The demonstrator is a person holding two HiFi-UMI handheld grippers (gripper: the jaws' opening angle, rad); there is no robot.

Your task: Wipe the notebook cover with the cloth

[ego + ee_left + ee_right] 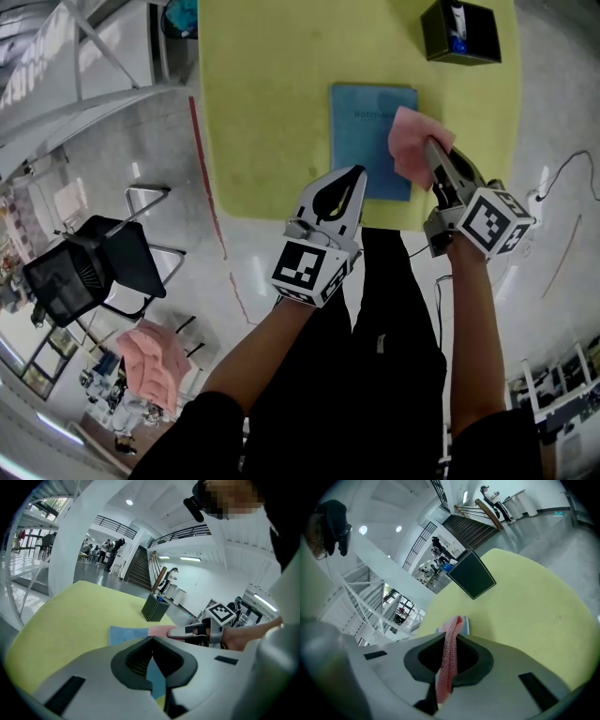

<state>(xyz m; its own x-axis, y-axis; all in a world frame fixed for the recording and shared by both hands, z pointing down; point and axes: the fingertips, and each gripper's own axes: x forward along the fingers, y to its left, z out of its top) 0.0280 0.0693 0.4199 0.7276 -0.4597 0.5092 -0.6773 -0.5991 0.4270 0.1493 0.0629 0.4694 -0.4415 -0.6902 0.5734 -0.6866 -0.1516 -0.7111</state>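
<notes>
A blue notebook [367, 131] lies flat on the yellow-green table [272, 103], near its front edge. My right gripper [431, 150] is shut on a pink cloth [415, 142], which rests on the notebook's right edge. In the right gripper view the cloth [449, 660] hangs pinched between the jaws. My left gripper [349, 178] is shut with nothing in it, at the notebook's near left corner. In the left gripper view the notebook [129, 633] and the cloth [159, 631] lie ahead of it.
A dark square pen holder [459, 30] stands at the table's far right, also seen as the holder [471, 574] beyond the right jaws. A black chair [94, 267] stands on the floor at left. The person's legs are below the table edge.
</notes>
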